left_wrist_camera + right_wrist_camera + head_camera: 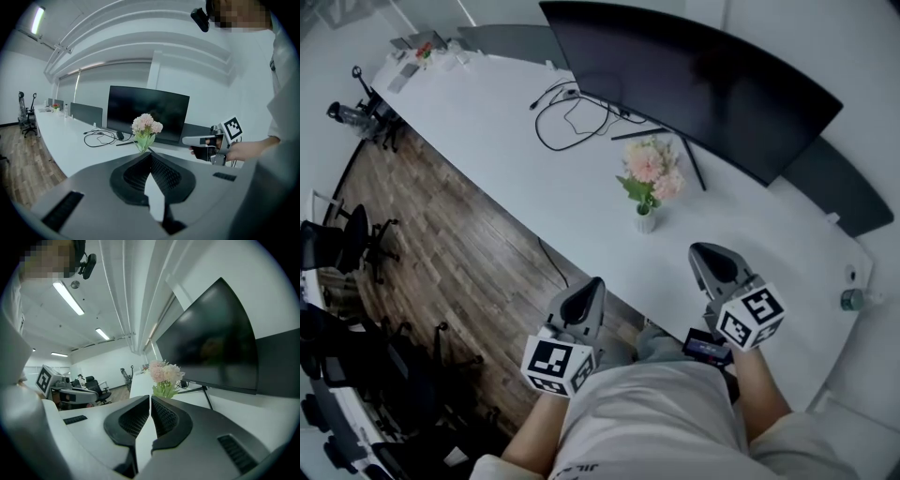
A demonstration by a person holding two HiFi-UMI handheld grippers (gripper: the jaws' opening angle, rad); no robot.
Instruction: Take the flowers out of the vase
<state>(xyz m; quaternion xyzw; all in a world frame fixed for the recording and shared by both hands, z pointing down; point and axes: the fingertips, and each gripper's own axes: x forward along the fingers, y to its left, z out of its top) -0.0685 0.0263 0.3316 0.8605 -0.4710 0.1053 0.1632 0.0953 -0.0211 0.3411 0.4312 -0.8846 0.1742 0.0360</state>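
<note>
Pink and cream flowers [653, 169] stand upright in a small pale vase [646, 221], mid-way along the white table [487, 131], just in front of the dark curved monitor [694, 75] and close to its stand. Flowers not yet out.

Left gripper [592, 286] is at the table's near edge, near-left of the vase. Its jaws are pressed together with nothing between them. Right gripper [706, 253] is over the table, near-right of the vase. Its jaws are together bar a hairline slit, and it is empty.

Both grippers are well apart from the flowers and neither touches the vase. Both point toward the bouquet: in each gripper view it sits just above the jaw tips.

Black cable [572, 117] lies looped on the table, left of the monitor stand. Wood floor [441, 244] runs along the table's left side, with office chairs [356, 239] on it. Small bottle [853, 300] sits at the table's right end.
</note>
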